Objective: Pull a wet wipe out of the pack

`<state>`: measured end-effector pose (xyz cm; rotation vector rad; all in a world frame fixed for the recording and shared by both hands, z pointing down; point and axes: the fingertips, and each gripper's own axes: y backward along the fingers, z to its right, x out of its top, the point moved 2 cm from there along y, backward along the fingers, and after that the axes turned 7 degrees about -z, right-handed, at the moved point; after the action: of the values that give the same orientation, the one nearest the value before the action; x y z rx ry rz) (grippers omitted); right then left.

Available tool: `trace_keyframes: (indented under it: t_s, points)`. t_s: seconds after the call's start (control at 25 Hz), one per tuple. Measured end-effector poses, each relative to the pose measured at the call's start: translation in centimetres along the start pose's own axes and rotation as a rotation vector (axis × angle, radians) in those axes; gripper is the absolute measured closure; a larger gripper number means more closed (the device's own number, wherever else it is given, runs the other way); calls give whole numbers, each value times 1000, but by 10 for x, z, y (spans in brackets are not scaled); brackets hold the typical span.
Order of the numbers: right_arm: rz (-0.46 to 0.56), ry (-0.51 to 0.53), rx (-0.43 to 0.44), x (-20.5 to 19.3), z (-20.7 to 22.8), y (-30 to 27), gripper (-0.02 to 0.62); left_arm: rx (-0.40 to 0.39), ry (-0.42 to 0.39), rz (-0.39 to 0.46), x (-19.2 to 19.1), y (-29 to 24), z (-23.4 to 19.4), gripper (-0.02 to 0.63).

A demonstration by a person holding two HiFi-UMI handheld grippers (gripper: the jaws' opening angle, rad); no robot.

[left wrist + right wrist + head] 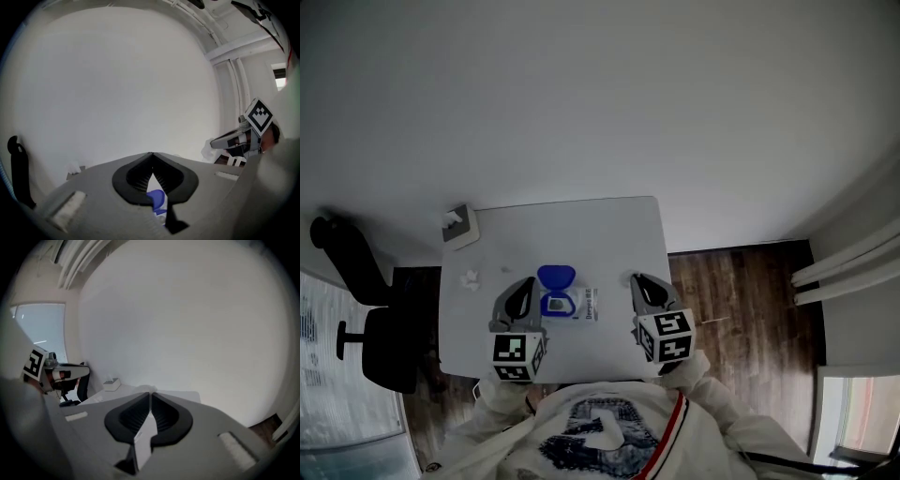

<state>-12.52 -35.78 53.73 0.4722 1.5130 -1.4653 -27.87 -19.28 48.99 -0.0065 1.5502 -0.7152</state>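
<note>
Setting: a white table [619, 225] stands against a bare white wall [581, 94], with wood floor [741, 281] on one side and a black office chair [356, 272] on the other.
Right gripper: the right gripper [150, 394] has its jaws pressed together on a white strip, the wet wipe [144, 439], which hangs down behind the tips. From the left gripper view a white bunch shows at its tips, held above the table.
Left gripper: the left gripper [151, 155] has its tips together with nothing visibly clamped. The blue seen through the gap lies beyond the jaws.
Pack: the pack [567, 304] lies flat on the table between the two grippers, near the front edge. Its blue lid [556, 276] is flipped open toward the wall.
Further out: a crumpled wipe [470, 278] lies left of the pack, and a small white box [457, 225] sits at the far left corner.
Done: the lid is open and the wet wipe appears clear of the pack, since no white strand joins the two.
Left: seemingly little. Whether the next sheet pokes from the opening is too small to tell.
</note>
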Motion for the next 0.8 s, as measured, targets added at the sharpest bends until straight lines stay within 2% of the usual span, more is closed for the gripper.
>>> trace_keyframes:
  t_s: [0.12,0.52,0.64,0.8]
  points:
    - [64,47,-26,22,11,19,574,19,-4,28,15,5,0,601]
    - [273,85,-59,92,38,89,574,34,-50,155,75,26,27,601]
    - [310,92,-67,102,43,107,574,35,-54,201,94,38,40,601]
    - [377,58,-29,101,44,119,574,30,-68,206,96,46,53,601]
